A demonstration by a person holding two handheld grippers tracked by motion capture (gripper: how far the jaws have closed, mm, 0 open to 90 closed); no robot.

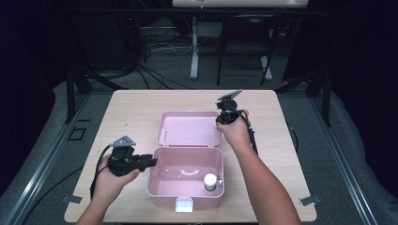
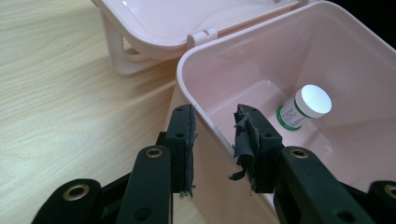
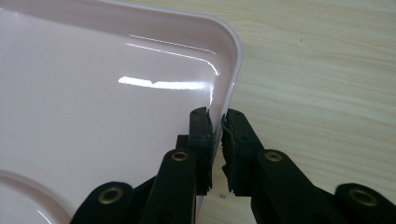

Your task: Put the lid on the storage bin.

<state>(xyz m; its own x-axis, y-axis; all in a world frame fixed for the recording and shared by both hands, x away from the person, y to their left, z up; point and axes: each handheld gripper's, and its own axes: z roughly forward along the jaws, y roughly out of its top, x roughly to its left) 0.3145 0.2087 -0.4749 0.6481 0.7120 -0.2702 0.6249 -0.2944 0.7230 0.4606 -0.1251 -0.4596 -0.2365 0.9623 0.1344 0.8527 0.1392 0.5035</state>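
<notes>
On the pale wooden counter [image 1: 131, 108], the left tool [image 2: 215, 140] straddles the left wall of the open pink plastic box [image 1: 185, 176], steadying it; whether its pads press, I cannot tell. A white-capped small bottle [image 1: 210, 181] stands inside. The right tool [image 3: 217, 133] pinches the flipped-back pink lid's [image 1: 187, 129] rim, probably to swing it closed.

bare forearms showing no sleeves, chunky black plastic left gripper [image 1: 151, 162] wearing a grey three-cornered plate, black cable trailing off, brass-ringed screw holes dotting the jaws, frayed pads [image 2: 243, 135] peeling
</notes>
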